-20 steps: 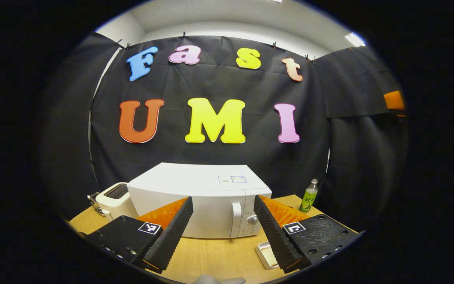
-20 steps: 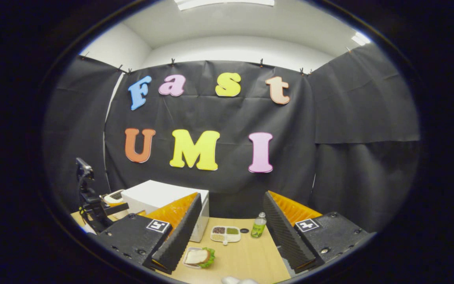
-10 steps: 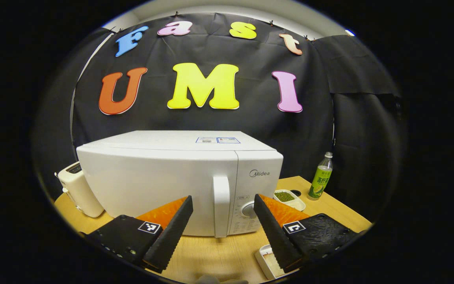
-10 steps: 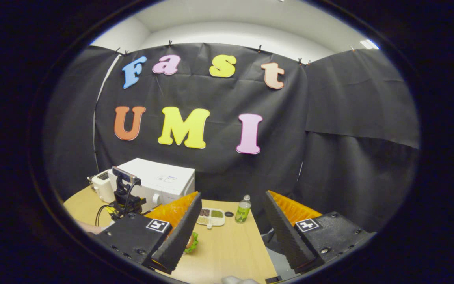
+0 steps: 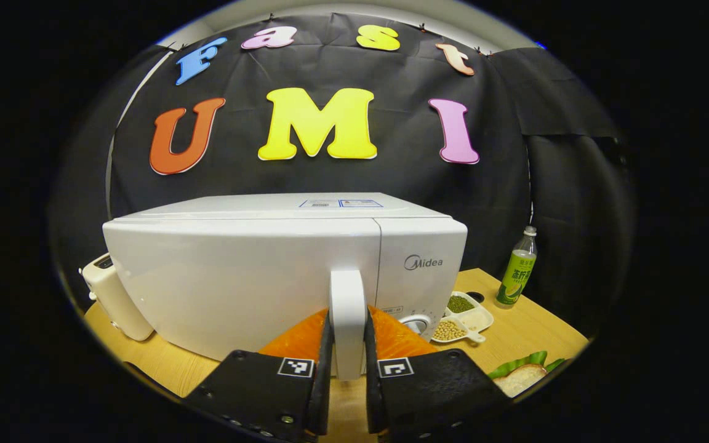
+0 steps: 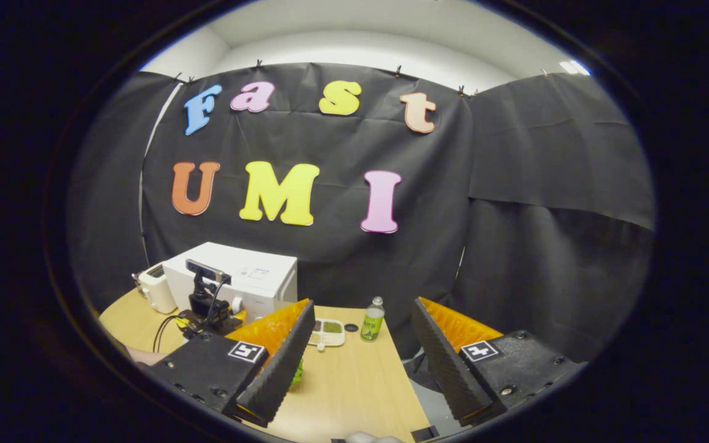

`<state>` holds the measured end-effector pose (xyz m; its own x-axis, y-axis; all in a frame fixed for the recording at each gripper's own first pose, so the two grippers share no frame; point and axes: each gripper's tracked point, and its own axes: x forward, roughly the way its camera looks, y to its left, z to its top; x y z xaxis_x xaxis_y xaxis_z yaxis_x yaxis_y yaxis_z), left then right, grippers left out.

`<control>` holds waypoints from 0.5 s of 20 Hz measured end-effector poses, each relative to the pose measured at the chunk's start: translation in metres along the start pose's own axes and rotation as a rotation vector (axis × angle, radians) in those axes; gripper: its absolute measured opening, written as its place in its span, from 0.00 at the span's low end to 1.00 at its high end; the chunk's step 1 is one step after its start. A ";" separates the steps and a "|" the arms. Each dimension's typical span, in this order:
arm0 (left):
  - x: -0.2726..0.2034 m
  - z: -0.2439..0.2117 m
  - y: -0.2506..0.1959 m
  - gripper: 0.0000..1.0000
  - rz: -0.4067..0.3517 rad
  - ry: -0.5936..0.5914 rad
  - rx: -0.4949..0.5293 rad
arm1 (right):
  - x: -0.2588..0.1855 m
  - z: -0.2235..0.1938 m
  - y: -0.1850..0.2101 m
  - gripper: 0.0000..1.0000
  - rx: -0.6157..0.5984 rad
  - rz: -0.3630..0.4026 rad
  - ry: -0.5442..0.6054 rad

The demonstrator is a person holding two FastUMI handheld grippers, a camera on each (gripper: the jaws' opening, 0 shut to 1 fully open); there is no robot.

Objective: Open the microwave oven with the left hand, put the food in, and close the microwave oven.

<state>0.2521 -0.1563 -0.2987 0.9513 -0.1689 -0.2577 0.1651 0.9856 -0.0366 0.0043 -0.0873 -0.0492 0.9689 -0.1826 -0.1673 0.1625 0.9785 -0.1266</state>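
The white microwave (image 5: 250, 271) stands close in front in the left gripper view, its door closed. My left gripper (image 5: 347, 369) is shut on the door's upright white handle (image 5: 347, 307), one finger pressing each side. A sandwich with lettuce (image 5: 524, 375) lies on the table at the lower right. In the right gripper view the microwave (image 6: 244, 277) is far off at the left, with the left gripper (image 6: 207, 304) in front of it. My right gripper (image 6: 360, 369) hangs open over the table's near edge, nothing between its fingers. A bit of green lettuce (image 6: 298, 372) peeks past its left finger.
A white toaster (image 5: 111, 295) stands left of the microwave. A divided dish of beans (image 5: 465, 314) and a green bottle (image 5: 517, 267) sit to its right on the wooden table (image 5: 539, 329). The right gripper view shows the bottle (image 6: 372, 320) and dish (image 6: 327, 329) mid-table.
My left gripper moved in to the microwave and shut on the door handle. The right gripper drew back slightly and stayed open.
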 end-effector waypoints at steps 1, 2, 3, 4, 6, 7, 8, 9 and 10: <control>-0.002 0.000 0.000 0.23 -0.015 0.006 -0.016 | -0.001 0.001 0.002 0.92 0.002 0.005 0.001; -0.001 0.000 -0.001 0.19 -0.023 0.011 -0.029 | -0.002 0.002 0.005 0.92 0.004 0.011 -0.002; -0.002 0.001 -0.002 0.16 -0.030 0.011 -0.038 | -0.002 0.004 0.007 1.00 0.002 0.015 -0.006; -0.002 0.000 -0.001 0.13 -0.030 0.015 -0.040 | -0.003 0.004 0.009 1.00 0.001 0.021 -0.007; -0.004 0.000 0.000 0.06 -0.031 0.026 -0.042 | -0.004 0.005 0.013 0.92 0.001 0.034 -0.008; -0.006 -0.001 0.001 0.06 -0.033 0.037 -0.052 | -0.005 0.006 0.015 0.92 -0.001 0.038 -0.011; -0.016 -0.004 0.000 0.06 -0.032 0.039 -0.059 | -0.005 0.007 0.015 0.92 -0.003 0.042 -0.014; -0.024 -0.006 -0.002 0.06 -0.039 0.034 -0.040 | -0.004 0.008 0.016 0.92 -0.012 0.046 -0.017; -0.035 -0.006 0.001 0.06 -0.049 0.011 -0.021 | -0.003 0.007 0.018 0.92 -0.024 0.051 -0.019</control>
<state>0.2174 -0.1496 -0.2951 0.9393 -0.2173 -0.2654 0.2060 0.9760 -0.0700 0.0056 -0.0687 -0.0443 0.9793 -0.1300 -0.1552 0.1081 0.9839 -0.1422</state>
